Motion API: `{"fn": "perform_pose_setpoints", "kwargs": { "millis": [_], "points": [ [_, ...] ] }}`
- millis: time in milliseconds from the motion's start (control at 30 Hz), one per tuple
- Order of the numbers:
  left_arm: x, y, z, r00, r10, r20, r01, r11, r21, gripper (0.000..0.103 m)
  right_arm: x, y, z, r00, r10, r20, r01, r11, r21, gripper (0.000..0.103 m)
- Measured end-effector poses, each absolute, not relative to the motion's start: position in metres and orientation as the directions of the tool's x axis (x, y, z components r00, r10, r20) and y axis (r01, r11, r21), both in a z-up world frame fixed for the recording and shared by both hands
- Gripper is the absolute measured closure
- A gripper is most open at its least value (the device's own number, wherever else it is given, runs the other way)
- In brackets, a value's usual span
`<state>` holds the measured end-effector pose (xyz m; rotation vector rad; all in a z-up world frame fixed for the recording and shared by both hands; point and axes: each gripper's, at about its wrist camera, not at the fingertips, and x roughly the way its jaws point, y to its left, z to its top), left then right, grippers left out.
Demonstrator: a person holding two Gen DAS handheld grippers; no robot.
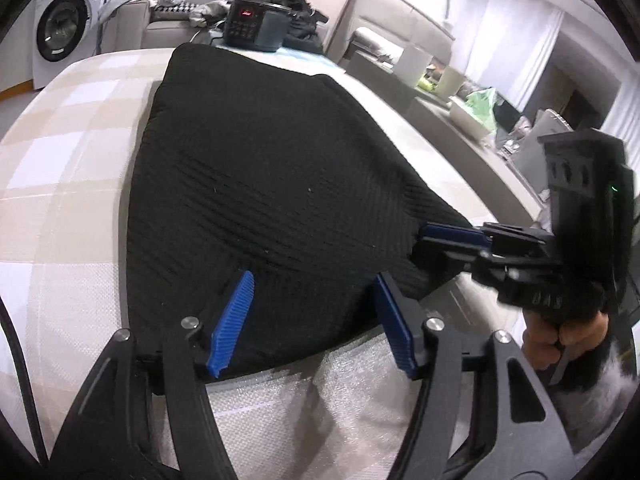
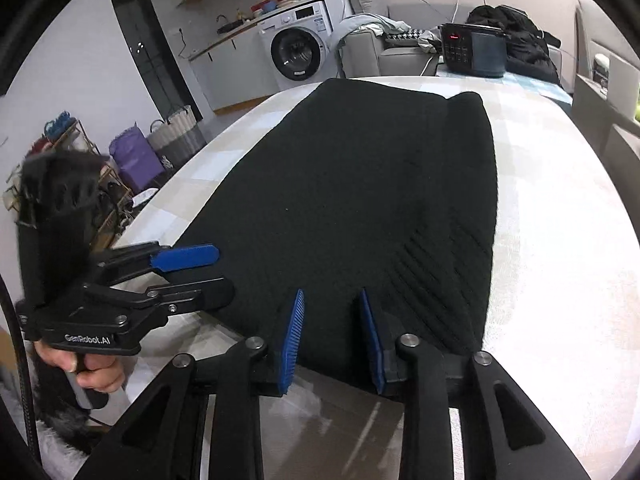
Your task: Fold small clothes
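The black knit garment (image 1: 256,184) is lying flat on the worktop (image 1: 60,184); the left tool (image 1: 316,320) is hovering spread over its near hem, the right tool (image 2: 330,336) gaping narrowly just beside.

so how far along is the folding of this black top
Early to midway. Done: the black knit garment lies flat on the table, one side folded in as a strip. In hand: both tools sit at its near hem; the left gripper is open, the right gripper narrower, grip unclear. Left: folding its length into a compact bundle.
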<state>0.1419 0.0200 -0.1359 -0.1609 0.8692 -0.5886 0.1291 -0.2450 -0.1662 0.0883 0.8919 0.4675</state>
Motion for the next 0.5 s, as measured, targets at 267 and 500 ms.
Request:
{"fn": "perform_pose_setpoints", "kwargs": {
  "millis": [267,500],
  "points": [
    [0.163,0.047,-0.12,0.496,-0.541,-0.679,0.329,0.841,-0.43,0.044,0.145,-0.264,-0.146,0.532,0.429,-0.73,-0.278,0.903,0.328,0.069],
    [0.232,0.069,-0.109,0.559,-0.456,-0.692,0.204,0.885,-0.419,0.043,0.21,-0.293,-0.152,0.541,0.326,-0.775,-0.067,0.936,0.346,0.061]
  ]
}}
